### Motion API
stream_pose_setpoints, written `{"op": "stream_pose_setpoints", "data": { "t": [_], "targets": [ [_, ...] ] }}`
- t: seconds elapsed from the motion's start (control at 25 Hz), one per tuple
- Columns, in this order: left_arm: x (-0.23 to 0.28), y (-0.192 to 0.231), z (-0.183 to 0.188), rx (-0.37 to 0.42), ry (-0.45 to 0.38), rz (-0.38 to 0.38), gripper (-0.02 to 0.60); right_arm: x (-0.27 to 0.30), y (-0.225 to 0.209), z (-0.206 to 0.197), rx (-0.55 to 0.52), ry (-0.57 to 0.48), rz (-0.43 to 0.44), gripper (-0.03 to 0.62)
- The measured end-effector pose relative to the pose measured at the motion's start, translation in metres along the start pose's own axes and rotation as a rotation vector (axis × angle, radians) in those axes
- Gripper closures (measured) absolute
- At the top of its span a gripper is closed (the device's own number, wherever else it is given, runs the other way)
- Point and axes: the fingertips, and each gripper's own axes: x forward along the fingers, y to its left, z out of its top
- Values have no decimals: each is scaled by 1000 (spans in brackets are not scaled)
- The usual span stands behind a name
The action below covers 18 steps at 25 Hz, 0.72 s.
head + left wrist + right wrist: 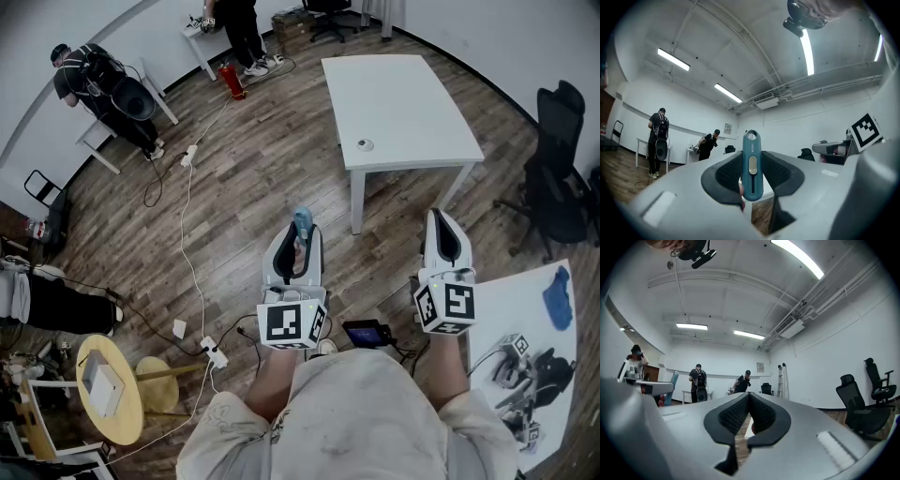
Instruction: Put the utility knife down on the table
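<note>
A teal utility knife (752, 166) with a pale slider stands upright between the jaws of my left gripper (751, 176), which is shut on it. In the head view the knife (301, 223) pokes out past the left gripper (298, 246), held out in front of the person's body above the wooden floor. My right gripper (445, 234) is held level beside it, to the right. Its black pads (733, 416) meet at the tips with nothing between them, so it is shut and empty. A white table (398, 108) stands ahead, some way beyond both grippers.
A small round object (364, 144) lies on the white table. A black office chair (561, 169) stands at the right. Another white table (525, 328) with a blue object and gear is at the lower right. Cables and a power strip (214, 352) lie on the floor. Two people stand far left.
</note>
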Motion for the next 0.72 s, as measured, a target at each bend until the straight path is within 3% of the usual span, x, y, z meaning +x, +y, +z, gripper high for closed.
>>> {"op": "stream_pose_setpoints", "data": {
  "t": [0.72],
  "targets": [
    [-2,-15,1,-38,15,-7,434,-12,-2,4,6,12,-6,589]
  ]
}}
